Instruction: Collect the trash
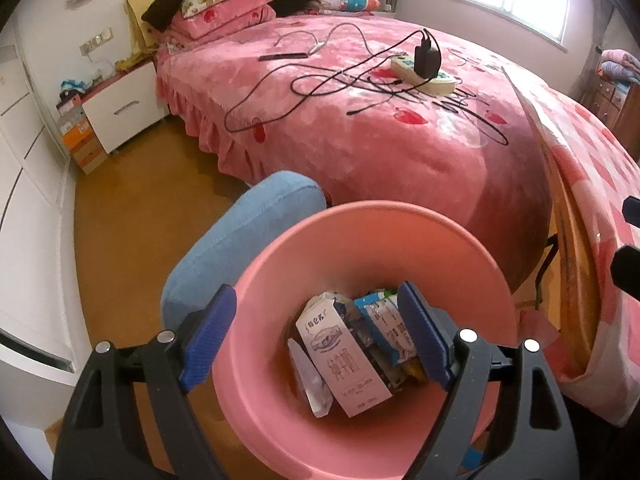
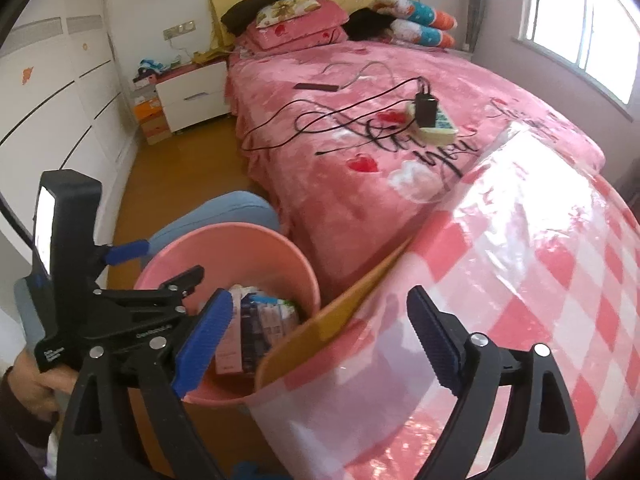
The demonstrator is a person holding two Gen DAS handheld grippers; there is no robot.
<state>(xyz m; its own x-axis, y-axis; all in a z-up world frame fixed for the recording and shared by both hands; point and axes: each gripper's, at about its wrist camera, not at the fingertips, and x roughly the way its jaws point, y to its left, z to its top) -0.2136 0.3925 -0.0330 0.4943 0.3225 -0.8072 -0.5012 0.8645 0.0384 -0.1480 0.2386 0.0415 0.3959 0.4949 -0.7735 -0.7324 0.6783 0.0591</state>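
A pink trash bin [image 1: 280, 412] stands on the floor beside the bed, with a milk carton [image 1: 340, 356] and several wrappers [image 1: 386, 320] inside. My left gripper [image 1: 316, 336] is open and empty, held just above the bin's mouth. In the right wrist view the bin [image 2: 224, 256] shows at lower left with the trash [image 2: 260, 320] in it, and the left gripper [image 2: 160, 264] hovers over its near rim. My right gripper [image 2: 320, 340] is open and empty above the edge of a table with a pink checked plastic cloth [image 2: 540, 280].
A bed with a pink cover [image 1: 360, 128] fills the middle, with a power strip and charger [image 1: 426, 66], cables and a phone [image 1: 282, 57] on it. A blue-clad knee [image 1: 240, 240] is beside the bin. A white nightstand [image 1: 120, 108] and wardrobe [image 1: 24, 200] stand left.
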